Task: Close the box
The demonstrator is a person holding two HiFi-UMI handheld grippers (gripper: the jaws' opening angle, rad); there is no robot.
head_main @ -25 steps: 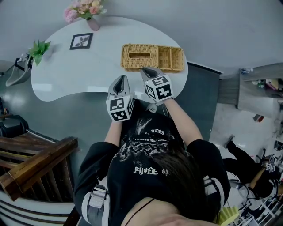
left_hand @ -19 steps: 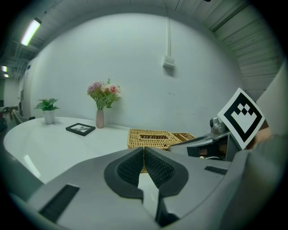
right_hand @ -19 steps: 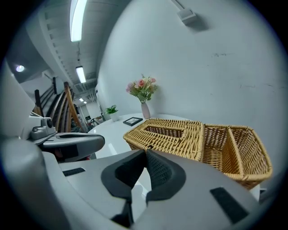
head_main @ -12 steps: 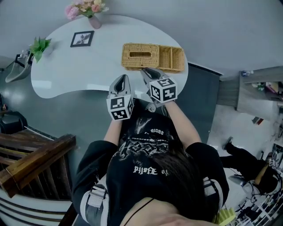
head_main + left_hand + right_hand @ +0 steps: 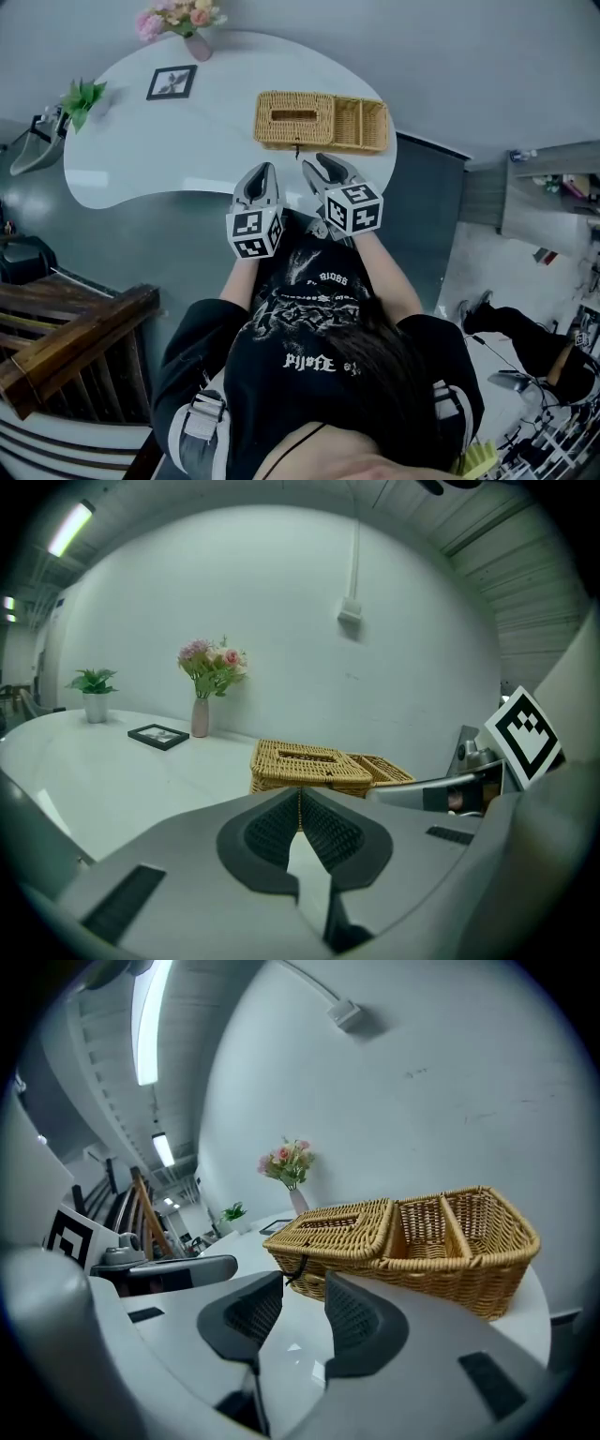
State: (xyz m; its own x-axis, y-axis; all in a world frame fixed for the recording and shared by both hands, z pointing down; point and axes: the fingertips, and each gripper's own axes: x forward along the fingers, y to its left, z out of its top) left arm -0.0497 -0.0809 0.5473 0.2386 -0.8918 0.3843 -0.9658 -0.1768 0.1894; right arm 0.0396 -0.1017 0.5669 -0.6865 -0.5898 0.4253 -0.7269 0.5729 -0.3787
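A woven wicker box point(image 5: 322, 122) lies on the white table point(image 5: 159, 159), its slotted lid point(image 5: 339, 1225) flat over the left half and two uncovered compartments on the right. A dark loop point(image 5: 299, 1269) hangs at the lid's front edge. My right gripper point(image 5: 323, 167) hovers just short of the box front, its jaws opening with nothing between them point(image 5: 302, 1290); the loop hangs a little beyond its tips. My left gripper point(image 5: 260, 173) sits beside it to the left, jaws shut and empty point(image 5: 299, 794), pointing at the box point(image 5: 314, 766).
At the table's far left stand a vase of pink flowers point(image 5: 190, 28), a framed picture point(image 5: 172, 85) and a small green plant point(image 5: 82, 101). The table's curved front edge runs just under both grippers. A wooden stair rail point(image 5: 75, 347) is at lower left.
The right gripper has drawn back from the box's front edge toward the person, and its jaws have spread apart. The left gripper has stayed where it was.
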